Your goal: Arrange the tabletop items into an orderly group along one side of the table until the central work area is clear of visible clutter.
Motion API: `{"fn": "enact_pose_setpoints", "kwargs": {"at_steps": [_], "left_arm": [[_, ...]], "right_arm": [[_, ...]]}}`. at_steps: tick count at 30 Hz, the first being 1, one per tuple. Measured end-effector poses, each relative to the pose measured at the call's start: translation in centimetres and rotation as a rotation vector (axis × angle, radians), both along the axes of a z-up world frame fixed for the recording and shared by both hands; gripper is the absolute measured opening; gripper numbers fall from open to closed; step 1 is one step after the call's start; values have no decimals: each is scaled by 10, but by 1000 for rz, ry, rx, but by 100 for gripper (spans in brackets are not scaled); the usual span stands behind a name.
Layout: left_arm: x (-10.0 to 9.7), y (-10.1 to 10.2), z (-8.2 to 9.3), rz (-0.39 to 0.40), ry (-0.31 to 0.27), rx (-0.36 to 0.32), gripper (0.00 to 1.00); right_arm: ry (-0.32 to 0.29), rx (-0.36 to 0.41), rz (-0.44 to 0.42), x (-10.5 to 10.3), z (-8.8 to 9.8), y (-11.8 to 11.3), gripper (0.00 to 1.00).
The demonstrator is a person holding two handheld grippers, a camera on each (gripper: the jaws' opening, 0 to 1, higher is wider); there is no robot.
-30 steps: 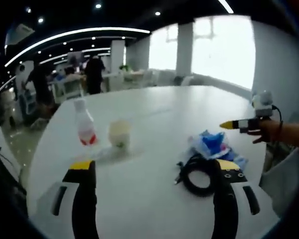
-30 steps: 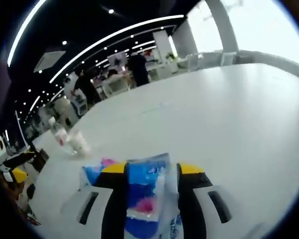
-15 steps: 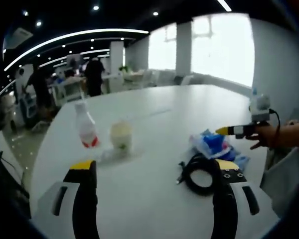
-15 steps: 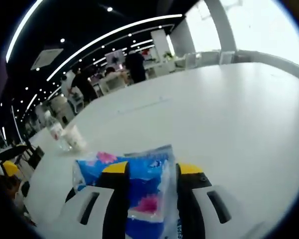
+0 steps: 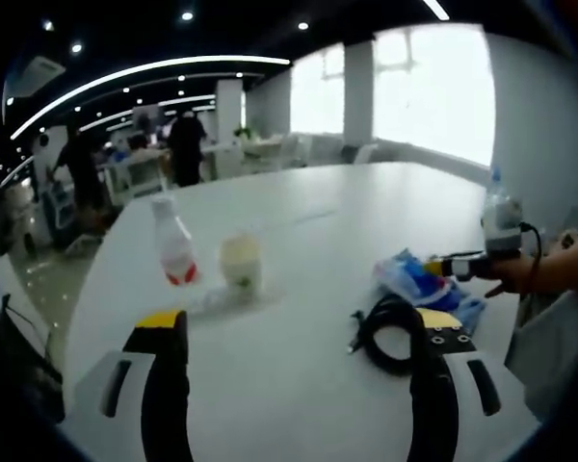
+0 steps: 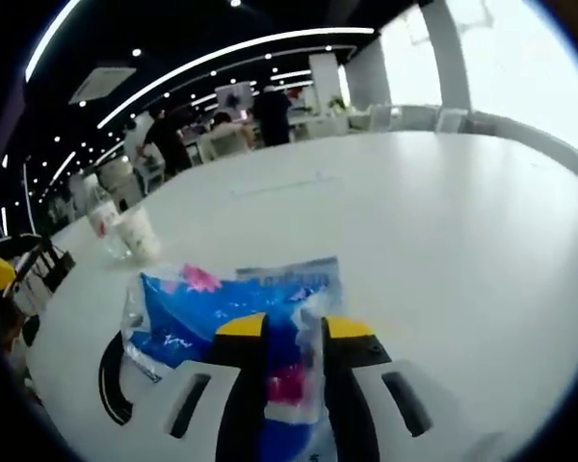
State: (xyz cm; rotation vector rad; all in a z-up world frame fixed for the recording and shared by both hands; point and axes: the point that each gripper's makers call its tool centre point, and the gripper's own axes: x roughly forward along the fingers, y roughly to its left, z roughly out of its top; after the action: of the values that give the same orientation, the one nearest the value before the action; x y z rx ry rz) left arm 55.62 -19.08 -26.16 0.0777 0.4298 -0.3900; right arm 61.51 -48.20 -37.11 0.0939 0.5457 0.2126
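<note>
My right claw (image 6: pixel 294 332) pinching the blue packet (image 6: pixel 233 306), packet lying flat, long side across the table (image 6: pixel 443 231), print too blurry, my left claw (image 5: pixel 299 322) wide open

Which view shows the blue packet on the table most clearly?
The right gripper view: the blue packet is close and large, lying between the right gripper jaws. In the left gripper view it is small, beside the black cable.
</note>
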Motion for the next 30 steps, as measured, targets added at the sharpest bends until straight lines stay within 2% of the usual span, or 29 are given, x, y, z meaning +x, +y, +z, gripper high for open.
{"fn": "enact_pose_setpoints", "kwargs": {"at_steps": [4, 8, 17, 19, 25, 30], "left_arm": [[0, 1, -1, 3, 4, 1, 92], [1, -2, 3, -3, -13, -21, 91], [0, -2, 2, -12, -10, -5, 90], [0, -2, 1, -14, -8, -1, 90], [0, -2, 0, -14, -4, 2, 90], [0, -1, 0, -13, -3, 3, 90]], "right_arm": [[11, -16, 9, -1, -3, -1, 14], [27, -1, -1, -2, -4, -1, 10], [54, -10, -8, -3, -5, -1, 5], [57, 1, -22, -3, -2, -3, 4], [54, -45, -35, 1, 7, -7, 2], [44, -43, -65, 7, 18, -13, 1]]}}
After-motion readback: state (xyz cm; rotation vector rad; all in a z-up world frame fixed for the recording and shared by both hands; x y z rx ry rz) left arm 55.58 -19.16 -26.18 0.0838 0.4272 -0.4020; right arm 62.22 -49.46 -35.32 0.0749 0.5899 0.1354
